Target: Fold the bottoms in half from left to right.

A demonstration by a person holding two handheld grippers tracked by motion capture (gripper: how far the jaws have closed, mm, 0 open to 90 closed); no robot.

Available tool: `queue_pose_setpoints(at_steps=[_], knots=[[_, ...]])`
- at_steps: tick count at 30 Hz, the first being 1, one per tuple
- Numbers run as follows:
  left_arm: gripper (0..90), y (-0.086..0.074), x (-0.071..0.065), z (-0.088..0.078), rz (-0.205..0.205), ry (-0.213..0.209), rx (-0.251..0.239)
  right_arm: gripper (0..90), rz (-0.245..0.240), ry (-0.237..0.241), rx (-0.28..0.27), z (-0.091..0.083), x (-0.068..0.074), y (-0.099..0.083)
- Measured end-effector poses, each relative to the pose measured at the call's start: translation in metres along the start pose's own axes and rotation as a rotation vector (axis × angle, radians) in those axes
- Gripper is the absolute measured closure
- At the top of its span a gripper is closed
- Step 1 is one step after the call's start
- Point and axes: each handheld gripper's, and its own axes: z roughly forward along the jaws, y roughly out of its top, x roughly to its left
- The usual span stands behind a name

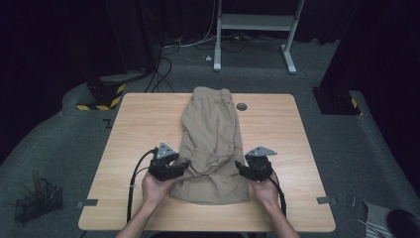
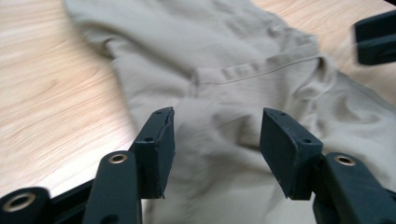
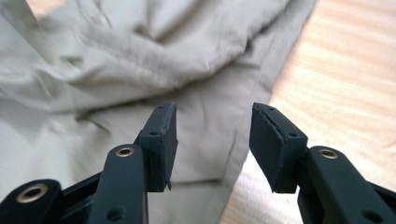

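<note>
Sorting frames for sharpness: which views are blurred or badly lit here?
High view: table evenly lit, surrounding room very dark, khaki shorts sharp. Left gripper view: shorts soft, the other gripper smeared at the top right corner. Right gripper view: cloth slightly blurred, wood washed out at right.

Bare table [image 1: 138, 124] flanks the khaki shorts [image 1: 212, 129]; a grommet [image 1: 241, 106] sits right.

No readable text anywhere
The khaki trousers [image 1: 213, 144], the table [image 1: 277, 129] and the floor carry no legible words, labels, brands or numbers; yellow-black hazard stripes [image 1: 101, 101] mark a stand's base
</note>
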Motion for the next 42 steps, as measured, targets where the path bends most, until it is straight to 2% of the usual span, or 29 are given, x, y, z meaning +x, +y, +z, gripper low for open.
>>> queue_pose_setpoints(at_steps=[3,5,8,10,11,13,17,18,19,20,21,22,24,26,30,32,33,35,37,38,42], knots=[[42.8,-0.006,0.007,-0.002,-0.016,0.011,0.014,51.5,-0.010,0.020,-0.029,-0.005,0.006,0.011],[41.2,-0.010,0.010,-0.003,-0.035,0.004,0.027,51.4,-0.027,0.040,-0.039,-0.005,0.012,0.020],[39.3,-0.015,0.012,-0.003,-0.039,-0.010,0.041,51.4,-0.056,0.073,-0.050,-0.002,0.023,0.034],[39.1,-0.018,0.012,-0.003,-0.037,-0.015,0.046,51.5,-0.062,0.081,-0.050,0.000,0.026,0.037],[39.1,-0.021,0.010,-0.002,-0.038,-0.025,0.054,51.7,-0.079,0.107,-0.047,0.007,0.035,0.046],[39.3,-0.024,0.009,-0.001,-0.024,-0.033,0.064,52.6,-0.095,0.121,-0.023,0.018,0.043,0.052],[40.1,-0.027,0.008,0.002,-0.033,-0.045,0.073,58.9,-0.103,0.150,0.025,0.037,0.047,0.054],[40.3,-0.029,0.007,0.004,-0.036,-0.052,0.082,66.7,-0.096,0.165,0.079,0.047,0.047,0.051],[40.4,-0.029,0.007,0.004,-0.036,-0.052,0.082,66.7,-0.096,0.165,0.079,0.047,0.047,0.051],[40.4,-0.029,0.007,0.004,-0.028,-0.048,0.088,70.8,-0.097,0.178,0.101,0.050,0.045,0.049],[40.3,-0.031,0.006,0.006,-0.017,-0.043,0.098,80.5,-0.102,0.203,0.106,0.050,0.041,0.045],[40.1,-0.032,0.005,0.007,-0.022,-0.043,0.101,83.7,-0.102,0.214,0.107,0.047,0.039,0.042],[39.9,-0.035,0.003,0.008,0.001,-0.030,0.117,86.7,-0.109,0.218,0.100,0.040,0.036,0.038],[39.7,-0.038,0.001,0.009,0.021,-0.018,0.131,87.1,-0.126,0.206,0.086,0.027,0.032,0.032],[39.2,-0.050,-0.001,0.010,0.023,-0.007,0.153,86.7,-0.132,0.187,0.053,0.006,0.022,0.017],[38.8,-0.053,-0.001,0.009,0.029,-0.005,0.146,86.6,-0.134,0.181,0.048,0.002,0.019,0.012],[38.8,-0.058,-0.003,0.007,0.039,0.007,0.131,86.3,-0.129,0.165,0.050,-0.003,0.013,0.000],[38.2,-0.059,-0.005,0.006,0.041,0.009,0.130,86.1,-0.116,0.161,0.063,-0.002,0.007,-0.012],[37.5,-0.060,-0.009,0.005,0.069,0.021,0.133,86.0,-0.103,0.161,0.074,-0.001,0.005,-0.018],[36.8,-0.061,-0.013,0.005,0.083,0.025,0.133,85.8,-0.099,0.161,0.090,0.003,0.002,-0.028],[36.4,-0.062,-0.014,0.003,0.084,0.024,0.143,82.0,-0.110,0.134,0.109,0.004,0.004,-0.034]])
